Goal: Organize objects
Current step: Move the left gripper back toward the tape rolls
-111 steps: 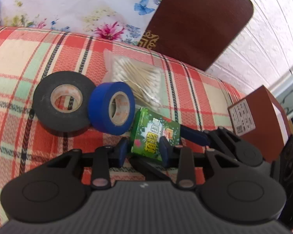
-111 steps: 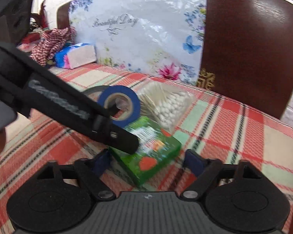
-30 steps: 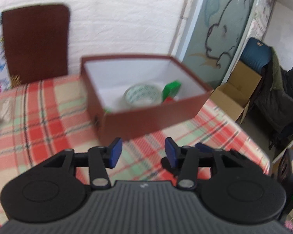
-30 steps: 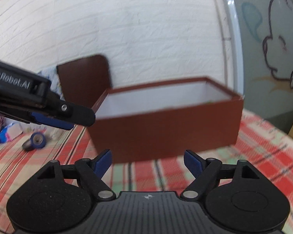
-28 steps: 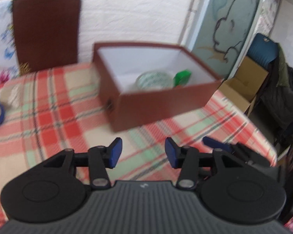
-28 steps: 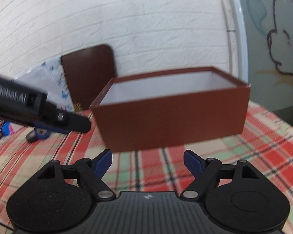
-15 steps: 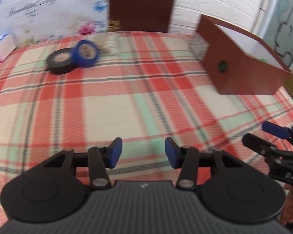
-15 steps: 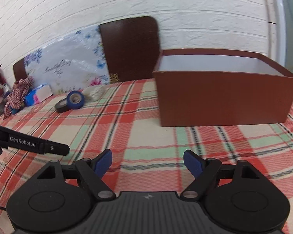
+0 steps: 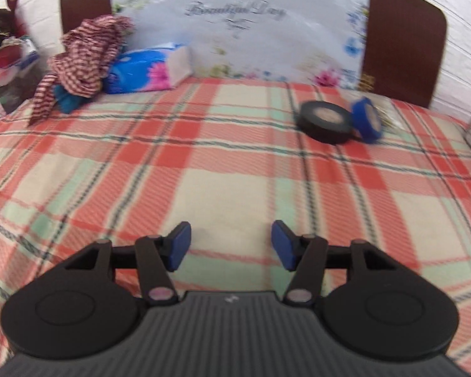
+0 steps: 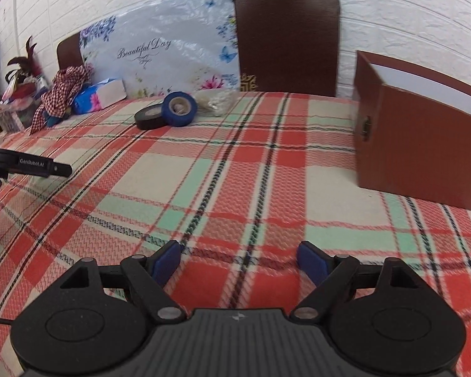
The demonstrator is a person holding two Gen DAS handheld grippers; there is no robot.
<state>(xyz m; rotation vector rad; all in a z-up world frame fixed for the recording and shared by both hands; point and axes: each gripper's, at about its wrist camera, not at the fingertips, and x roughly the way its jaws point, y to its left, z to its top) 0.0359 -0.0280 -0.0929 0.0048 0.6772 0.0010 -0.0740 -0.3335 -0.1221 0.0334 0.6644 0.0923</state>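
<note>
Tape rolls sit well ahead of both claws on the plaid-covered worktop (image 10: 235, 169): a black roll (image 10: 150, 115) lying flat, with a blue roll (image 10: 179, 108) leaning against it on edge. A clear bag of cotton swabs (image 10: 217, 102) lies just beside the blue roll. The brown box (image 10: 424, 154) stands open to the right, apart from the rolls. The left claw (image 9: 230, 247) has just been opening; its jaws stand apart with nothing between them. The right claw (image 10: 240, 262) is spread wide and empty, over bare cloth. Writing on the left claw's finger (image 10: 31, 164) in the right view reads "GenRobot.AI". The floral board (image 10: 160, 59) against the wall reads "Beautiful Day".
</note>
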